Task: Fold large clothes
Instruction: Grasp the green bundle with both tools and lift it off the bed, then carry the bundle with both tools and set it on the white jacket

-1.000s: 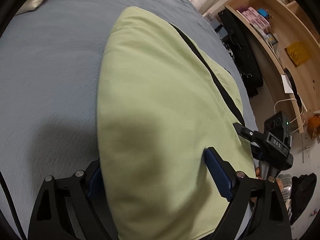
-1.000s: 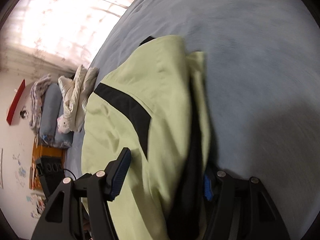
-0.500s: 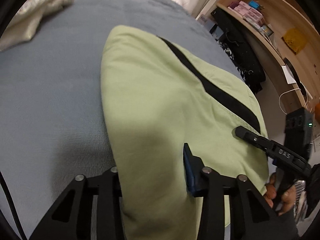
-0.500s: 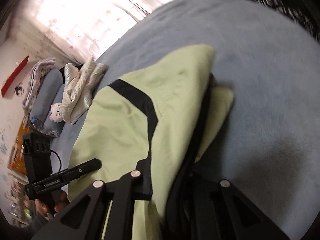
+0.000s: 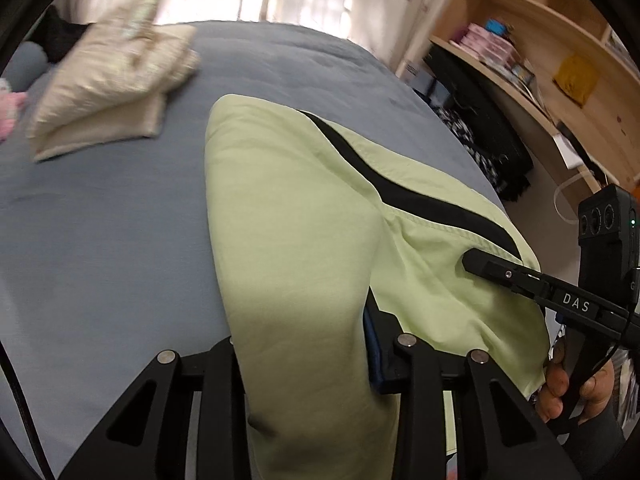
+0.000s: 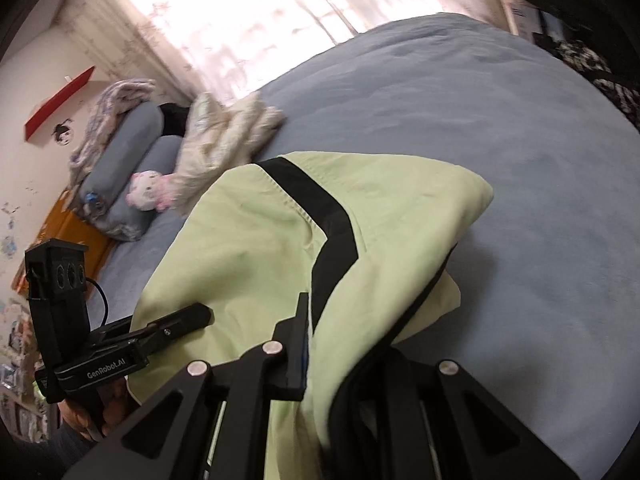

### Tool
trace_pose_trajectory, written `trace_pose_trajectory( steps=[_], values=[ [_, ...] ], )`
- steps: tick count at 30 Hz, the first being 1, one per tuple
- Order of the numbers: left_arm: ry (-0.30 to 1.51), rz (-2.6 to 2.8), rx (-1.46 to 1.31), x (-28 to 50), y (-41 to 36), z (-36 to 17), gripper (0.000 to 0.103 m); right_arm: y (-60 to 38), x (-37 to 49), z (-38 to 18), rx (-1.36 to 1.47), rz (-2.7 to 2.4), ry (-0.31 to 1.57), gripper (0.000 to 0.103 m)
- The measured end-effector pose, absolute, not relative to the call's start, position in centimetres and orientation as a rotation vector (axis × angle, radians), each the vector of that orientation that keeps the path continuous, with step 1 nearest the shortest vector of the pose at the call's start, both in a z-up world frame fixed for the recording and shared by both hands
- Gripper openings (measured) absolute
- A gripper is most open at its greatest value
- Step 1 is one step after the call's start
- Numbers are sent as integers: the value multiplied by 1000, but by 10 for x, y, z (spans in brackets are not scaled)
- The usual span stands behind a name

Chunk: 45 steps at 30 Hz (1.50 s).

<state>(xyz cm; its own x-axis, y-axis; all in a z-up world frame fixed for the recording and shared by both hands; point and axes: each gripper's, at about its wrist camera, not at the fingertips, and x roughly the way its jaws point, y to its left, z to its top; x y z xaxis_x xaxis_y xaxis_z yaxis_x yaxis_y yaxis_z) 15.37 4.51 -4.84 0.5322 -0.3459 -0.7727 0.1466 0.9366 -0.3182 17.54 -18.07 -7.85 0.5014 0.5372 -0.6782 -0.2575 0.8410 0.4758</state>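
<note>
A pale green garment [image 5: 288, 208] with a black stripe [image 5: 400, 192] lies on the grey-blue bed [image 5: 100, 240], its near edge raised. My left gripper [image 5: 304, 332] has a thick fold of this edge between its fingers; the jaws are closing and the blue pad [image 5: 372, 352] presses the cloth. In the right wrist view the garment [image 6: 256, 248] runs up into my right gripper [image 6: 344, 332], which is shut on its black-lined edge. Each gripper shows in the other's view: the right gripper [image 5: 472, 258] on the right, the left gripper [image 6: 196, 316] on the left.
A folded beige cloth [image 5: 108, 80] lies at the bed's far left, with grey bolsters [image 6: 132, 140] and a pink plush toy [image 6: 146, 190] beside it. Wooden shelves [image 5: 560, 60] and dark clothes [image 5: 492, 140] stand right of the bed. A hand [image 5: 572, 392] holds the right gripper.
Both grippers have gone from open around the garment's near edge to closed on it. Both have risen, lifting that edge, so more of the bed and window shows.
</note>
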Motion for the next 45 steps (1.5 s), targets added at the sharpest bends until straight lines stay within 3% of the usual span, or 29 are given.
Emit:
trace_pose_trajectory(
  steps=[10, 17, 21, 25, 30, 32, 33, 35, 41, 45],
  values=[
    [844, -132, -197, 191, 209, 55, 32, -28, 261, 8, 325, 699, 827, 9],
    [734, -104, -142, 316, 304, 137, 32, 64, 380, 84, 324, 736, 689, 9],
    [699, -103, -123, 396, 347, 153, 33, 97, 451, 96, 326, 739, 624, 10],
    [755, -124, -139, 487, 384, 133, 34, 121, 518, 66, 400, 713, 638, 10],
    [954, -36, -151, 568, 420, 38, 44, 139, 576, -31, 533, 668, 839, 13],
    [986, 46, -201, 578, 434, 1, 67, 140, 585, -68, 563, 642, 901, 20],
    [965, 56, -267, 579, 446, -10, 71, 139, 588, -83, 596, 647, 916, 29],
    [930, 88, -343, 580, 463, -22, 84, 138, 589, -98, 629, 654, 921, 39],
    [889, 150, -270, 582, 459, -27, 93, 146, 588, -105, 550, 642, 906, 48],
    [870, 197, -264, 563, 453, -22, 93, 148, 586, -93, 478, 593, 919, 59]
  ],
)
